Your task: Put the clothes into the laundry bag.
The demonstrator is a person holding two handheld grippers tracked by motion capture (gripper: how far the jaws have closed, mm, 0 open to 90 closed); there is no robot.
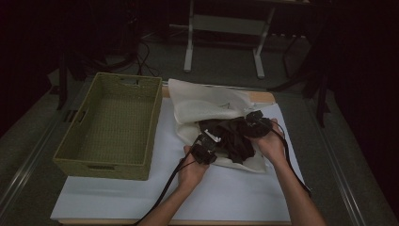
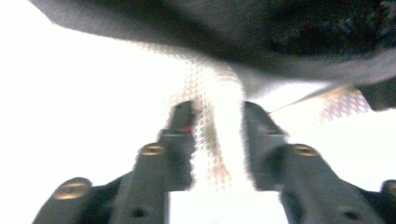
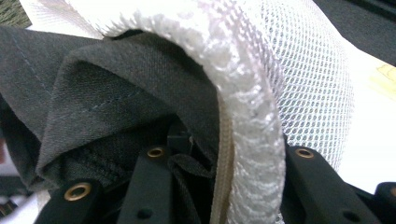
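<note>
A white mesh bag (image 1: 207, 106) lies on the table with its mouth towards the person, and a dark garment (image 1: 230, 136) bunches in the opening. My left gripper (image 1: 208, 142) is at the bag's near left edge. In the blurred left gripper view a thin strip of mesh (image 2: 205, 126) hangs between the jaws of that gripper (image 2: 218, 116), with a gap still showing beside it. My right gripper (image 1: 251, 123) is at the right of the mouth. My right gripper (image 3: 231, 149) is shut on the bag's thick white rim (image 3: 243, 93), with dark garment (image 3: 116, 84) folds bunched beside it.
An empty woven green basket (image 1: 155, 127) stands to the left of the bag. A white sheet (image 1: 226, 193) covers the tabletop under everything. Beyond the table a white stand (image 1: 188, 42) rises from the dark floor.
</note>
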